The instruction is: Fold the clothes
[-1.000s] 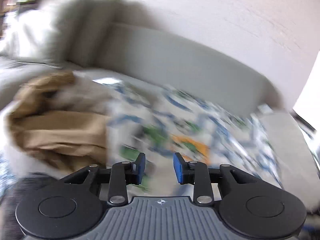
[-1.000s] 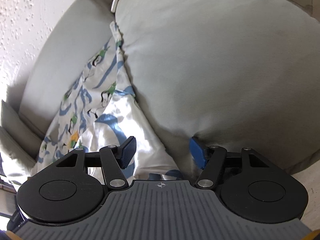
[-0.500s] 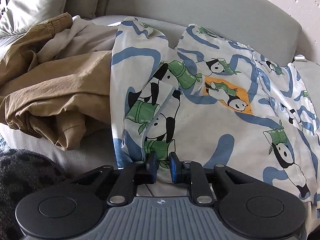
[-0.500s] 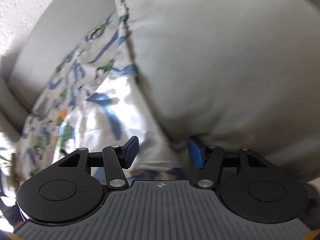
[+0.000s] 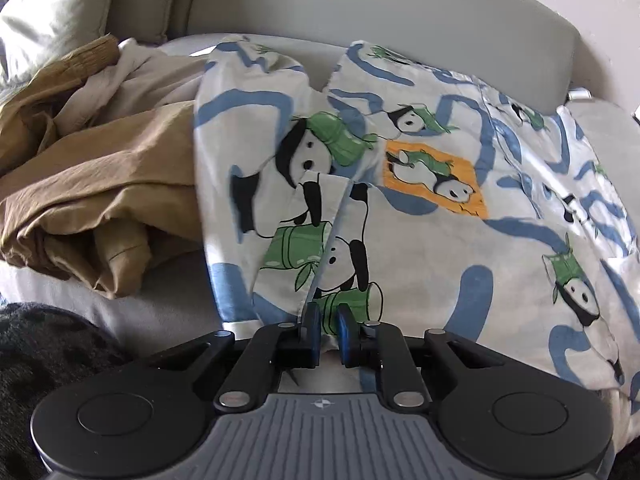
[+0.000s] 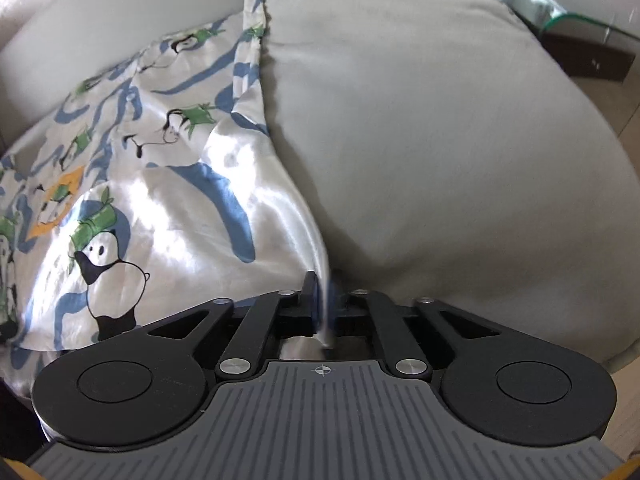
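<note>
— Where was the panda shirt (image 5: 420,216)?

— It lay spread out on the gray sofa (image 5: 360,12), right up against the big gray cushion (image 6: 440,128). A pile of tan clothes (image 5: 100,184) sat just beside it, on the far side from the cushion.

— What did the left gripper (image 5: 328,330) do?

— Its fingers pinched the shirt's near edge.

— And the right gripper (image 6: 326,300)?

— Its fingers were pressed together on the shirt's edge, right beside the cushion.

left gripper (image 5: 328,326): black linkages, blue fingers (image 5: 345,332) | silver screws | grey ribbed housing, crosshair mark
</note>
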`<state>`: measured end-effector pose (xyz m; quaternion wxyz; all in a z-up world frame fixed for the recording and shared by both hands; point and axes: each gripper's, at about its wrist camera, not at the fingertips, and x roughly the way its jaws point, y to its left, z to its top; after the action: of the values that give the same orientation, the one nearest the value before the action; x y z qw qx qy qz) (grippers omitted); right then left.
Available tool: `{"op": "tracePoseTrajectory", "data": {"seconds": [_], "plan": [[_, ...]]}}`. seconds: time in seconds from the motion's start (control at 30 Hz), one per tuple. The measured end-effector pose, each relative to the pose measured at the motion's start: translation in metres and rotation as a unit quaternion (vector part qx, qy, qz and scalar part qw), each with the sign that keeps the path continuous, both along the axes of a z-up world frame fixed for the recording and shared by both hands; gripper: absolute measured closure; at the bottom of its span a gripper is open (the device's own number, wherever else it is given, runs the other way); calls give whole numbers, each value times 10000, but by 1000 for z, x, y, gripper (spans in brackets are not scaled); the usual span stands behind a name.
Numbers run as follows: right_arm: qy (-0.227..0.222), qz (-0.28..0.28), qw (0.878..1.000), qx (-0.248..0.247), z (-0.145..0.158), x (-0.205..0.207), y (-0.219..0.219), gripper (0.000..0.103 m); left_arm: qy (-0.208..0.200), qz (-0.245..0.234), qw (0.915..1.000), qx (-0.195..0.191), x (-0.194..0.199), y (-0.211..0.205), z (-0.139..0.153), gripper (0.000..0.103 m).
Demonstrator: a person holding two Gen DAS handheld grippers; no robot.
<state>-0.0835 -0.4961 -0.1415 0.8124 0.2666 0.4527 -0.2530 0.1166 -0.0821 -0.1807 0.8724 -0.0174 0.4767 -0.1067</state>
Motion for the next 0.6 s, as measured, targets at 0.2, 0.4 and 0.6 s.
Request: {"op": "tracePoseTrajectory", "data": {"seconds": [0.2,0.4,0.6], "plan": [[3,-124,9969,-779,38,-10,20,45,-179,-2,9983,-553,-25,25,32,66],[-1153,26,9889,-938,95,-15,52,36,-403,668,9899,-1186,-23,80,63,65],[-1946,741,9781,-68,104,11,98,35,-516,1118,9790,-1625,26,132,86,66]]}}
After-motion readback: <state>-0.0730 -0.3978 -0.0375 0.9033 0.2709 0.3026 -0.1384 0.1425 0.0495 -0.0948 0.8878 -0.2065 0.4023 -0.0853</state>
